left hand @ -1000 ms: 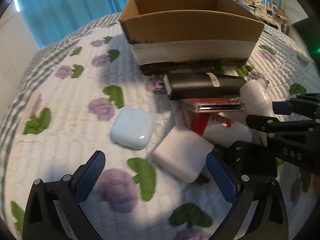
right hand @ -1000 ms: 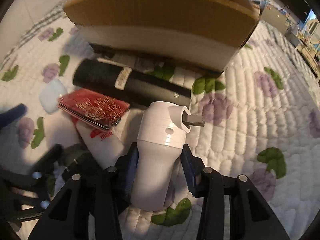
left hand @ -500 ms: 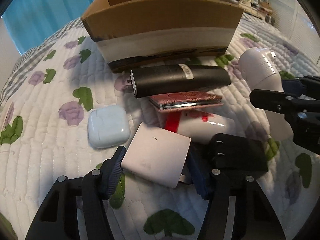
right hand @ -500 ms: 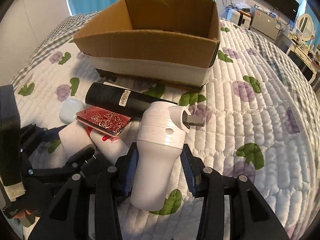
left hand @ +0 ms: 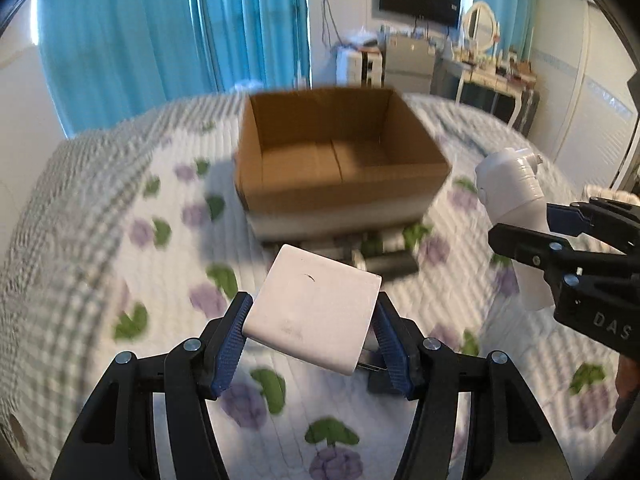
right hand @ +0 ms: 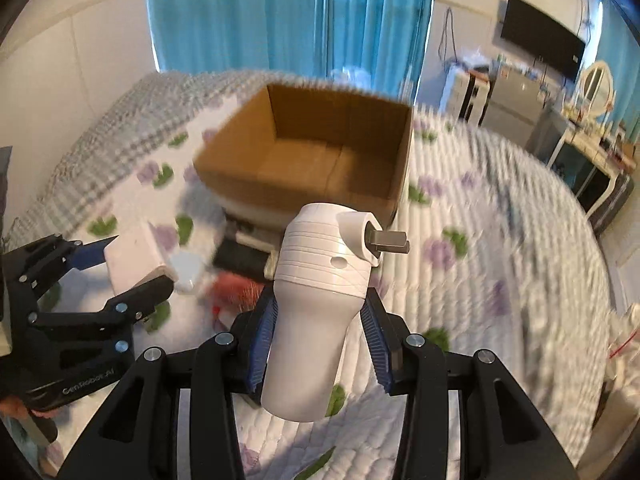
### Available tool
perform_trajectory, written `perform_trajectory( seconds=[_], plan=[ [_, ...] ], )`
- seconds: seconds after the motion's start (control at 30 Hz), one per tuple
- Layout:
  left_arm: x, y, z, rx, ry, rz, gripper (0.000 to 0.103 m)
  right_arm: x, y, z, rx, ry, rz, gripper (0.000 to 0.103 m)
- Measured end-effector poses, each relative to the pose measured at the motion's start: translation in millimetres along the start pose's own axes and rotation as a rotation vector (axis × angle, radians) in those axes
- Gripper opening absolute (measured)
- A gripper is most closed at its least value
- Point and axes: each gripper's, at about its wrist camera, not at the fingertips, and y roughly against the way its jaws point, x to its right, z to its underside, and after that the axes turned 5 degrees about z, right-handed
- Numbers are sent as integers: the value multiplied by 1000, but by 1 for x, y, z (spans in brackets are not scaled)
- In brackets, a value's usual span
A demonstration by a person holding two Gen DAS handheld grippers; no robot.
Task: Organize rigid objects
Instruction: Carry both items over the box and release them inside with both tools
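My left gripper [left hand: 312, 344] is shut on a white square charger block [left hand: 314, 312] and holds it in the air above the bed, in front of an open, empty cardboard box [left hand: 340, 152]. My right gripper [right hand: 318, 340] is shut on a white handheld device with a metal bit [right hand: 320, 280], also lifted, short of the box [right hand: 312, 156]. The device [left hand: 514, 200] and right gripper [left hand: 560, 232] show at the right of the left wrist view. The left gripper [right hand: 108, 272] with the charger [right hand: 134, 256] shows at the left of the right wrist view.
A black box [right hand: 240, 258], a red patterned case [right hand: 236, 292] and a pale blue earbud case [right hand: 186, 272] lie blurred on the floral quilt [left hand: 120, 240] before the cardboard box. Blue curtains and a dresser stand behind the bed.
Both grippers have risen off the quilt with their objects. The left gripper closed on the white charger and lifted it. The view now looks down into the box.
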Motion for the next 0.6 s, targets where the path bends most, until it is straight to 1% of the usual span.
perform_trajectory(
  seconds=[0.1, 0.13, 0.23, 0.27, 0.3, 0.43, 0.53, 0.6],
  plan=[
    [-2, 16, -32, 60, -19, -12, 62, 2, 23, -30, 58, 19, 21, 42],
    [-3, 18, -43, 78, -26, -16, 62, 4, 30, -44, 80, 21, 22, 42],
    [-7, 17, -79, 119, -39, -29, 62, 9, 36, -77, 122, 14, 20, 42],
    [-8, 11, -95, 133, -42, -37, 62, 10, 36, -86, 132, 13, 23, 42],
    [-9, 8, -102, 137, -43, -38, 62, 12, 33, -96, 140, 9, 26, 42],
    [-18, -34, -143, 121, -16, -28, 62, 21, 7, -132, 151, -29, 13, 42],
    [-18, -75, -160, 86, -7, -40, 62, 31, -21, -147, 140, -55, 8, 42],
    [-16, -98, -164, 66, -9, -41, 62, 37, -39, -150, 127, -72, 2, 42]
  ],
)
